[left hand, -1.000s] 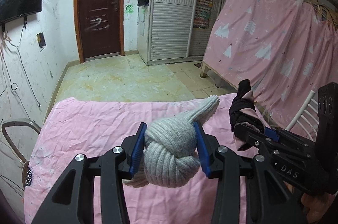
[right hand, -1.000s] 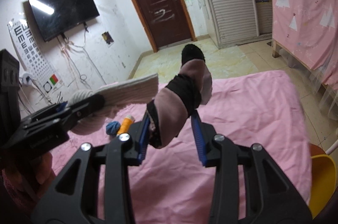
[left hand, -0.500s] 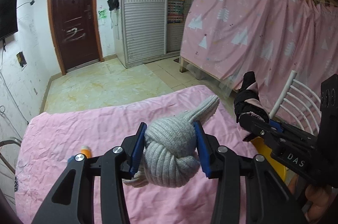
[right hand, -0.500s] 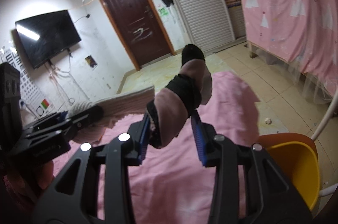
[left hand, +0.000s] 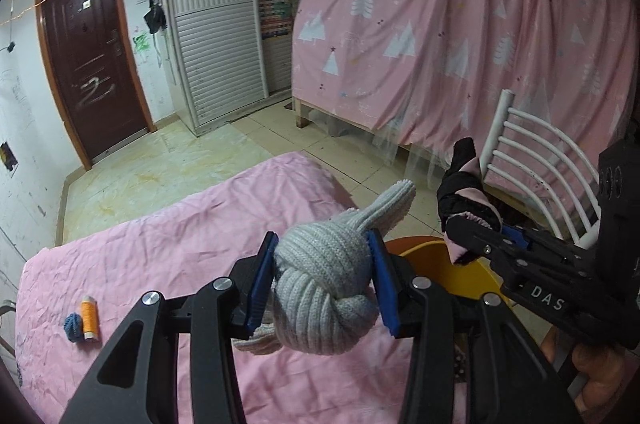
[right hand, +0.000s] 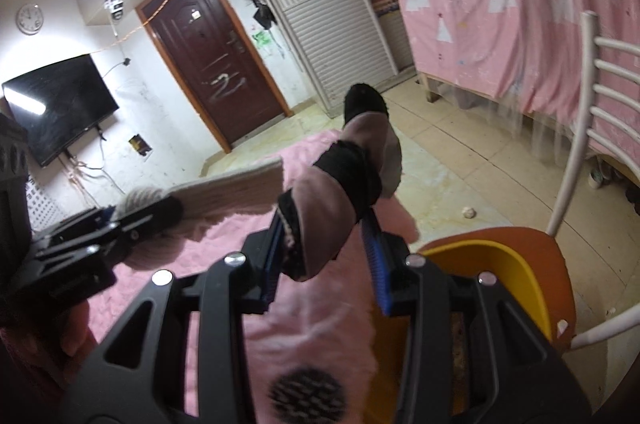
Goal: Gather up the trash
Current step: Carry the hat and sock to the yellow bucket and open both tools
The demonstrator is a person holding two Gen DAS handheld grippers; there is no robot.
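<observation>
A knotted grey knit sock (left hand: 324,280) sits pinched between the blue pads of my left gripper (left hand: 323,282), held above the pink bedsheet (left hand: 168,256). My right gripper (right hand: 326,256) is shut on a pink and black sock (right hand: 340,192) that sticks up past its fingertips; the same sock (left hand: 466,208) shows at the right of the left wrist view. A yellow bin (right hand: 504,276) on an orange chair seat lies just right of and below both grippers, its rim (left hand: 436,254) peeking out behind the grey sock.
An orange thread spool (left hand: 90,318) and a small blue yarn ball (left hand: 73,326) lie on the sheet at the left. A white chair back (right hand: 592,128) rises behind the bin. Pink curtain (left hand: 460,36), wardrobe (left hand: 216,36), door (right hand: 212,64) and tiled floor lie beyond.
Both grippers have swung right across the bed with their socks still held. The yellow bin and white chair have come into view, and the spool and yarn ball now lie far left.
</observation>
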